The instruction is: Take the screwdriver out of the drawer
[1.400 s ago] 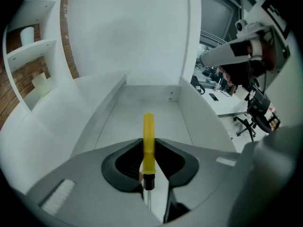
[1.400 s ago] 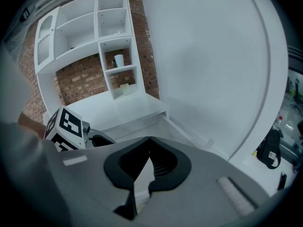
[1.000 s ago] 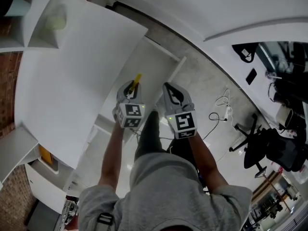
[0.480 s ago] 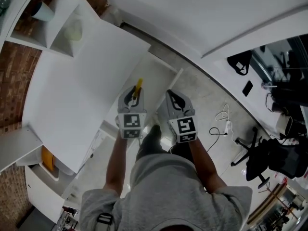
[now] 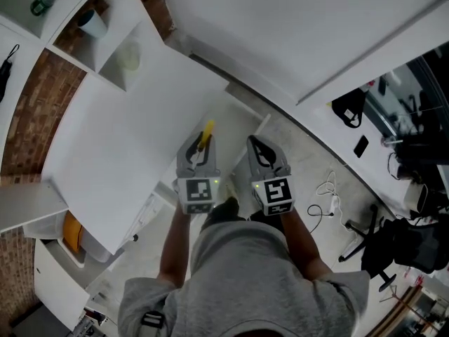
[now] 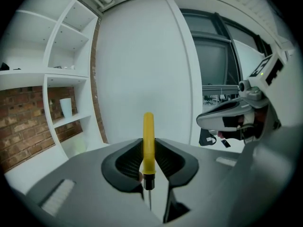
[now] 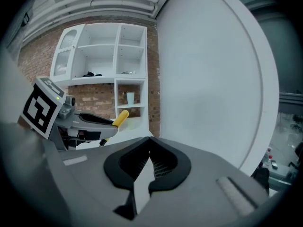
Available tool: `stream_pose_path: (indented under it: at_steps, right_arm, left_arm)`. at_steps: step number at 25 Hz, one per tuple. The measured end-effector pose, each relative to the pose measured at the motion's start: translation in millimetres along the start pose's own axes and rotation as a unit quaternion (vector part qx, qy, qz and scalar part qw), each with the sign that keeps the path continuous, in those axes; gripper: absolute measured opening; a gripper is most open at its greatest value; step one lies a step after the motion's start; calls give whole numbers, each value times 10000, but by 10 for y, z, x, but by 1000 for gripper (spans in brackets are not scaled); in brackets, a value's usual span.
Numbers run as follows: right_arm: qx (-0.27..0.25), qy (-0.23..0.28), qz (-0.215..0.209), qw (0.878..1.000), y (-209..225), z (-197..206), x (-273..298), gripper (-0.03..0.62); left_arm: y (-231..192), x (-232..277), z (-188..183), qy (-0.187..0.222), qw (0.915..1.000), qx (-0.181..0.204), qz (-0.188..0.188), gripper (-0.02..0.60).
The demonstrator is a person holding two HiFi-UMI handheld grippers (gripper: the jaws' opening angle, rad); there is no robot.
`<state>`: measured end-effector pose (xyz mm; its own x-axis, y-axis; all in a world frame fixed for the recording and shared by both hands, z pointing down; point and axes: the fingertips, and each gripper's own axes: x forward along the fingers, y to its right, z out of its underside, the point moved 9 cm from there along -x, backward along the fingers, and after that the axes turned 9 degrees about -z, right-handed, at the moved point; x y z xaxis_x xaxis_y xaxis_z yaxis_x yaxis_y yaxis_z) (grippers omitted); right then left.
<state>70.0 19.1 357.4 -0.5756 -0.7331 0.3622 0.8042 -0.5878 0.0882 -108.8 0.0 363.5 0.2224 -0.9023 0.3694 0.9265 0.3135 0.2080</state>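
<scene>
Both grippers have risen beside the white tabletop (image 5: 119,153). At its right edge, the left gripper (image 5: 199,143) clamps the yellow-handled screwdriver (image 5: 205,133), handle jutting forward. The right gripper (image 5: 258,148), farther right, is closed on nothing. Extraction from the drawer looks essentially complete.

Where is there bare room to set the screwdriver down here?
The white tabletop is bare from the shelf cubbies to its near edge beside the left gripper, which holds the screwdriver. Crowded: one cubby holds a cup; cables and a chair clutter the floor at right.
</scene>
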Motion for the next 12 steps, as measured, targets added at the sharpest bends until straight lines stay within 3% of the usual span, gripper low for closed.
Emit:
stream_pose_path:
  at_steps: [8,12]
  right_arm:
    - [-302,412,-120,9986,-213,-315,-89,3]
    - [-435,580,-232,9971,-321,-419,-119,3]
  left_arm:
    - [-124,-317,-182,615,9977,-206,-214,81]
    - [-214,-499,-178,693,9962,-322,-409,81]
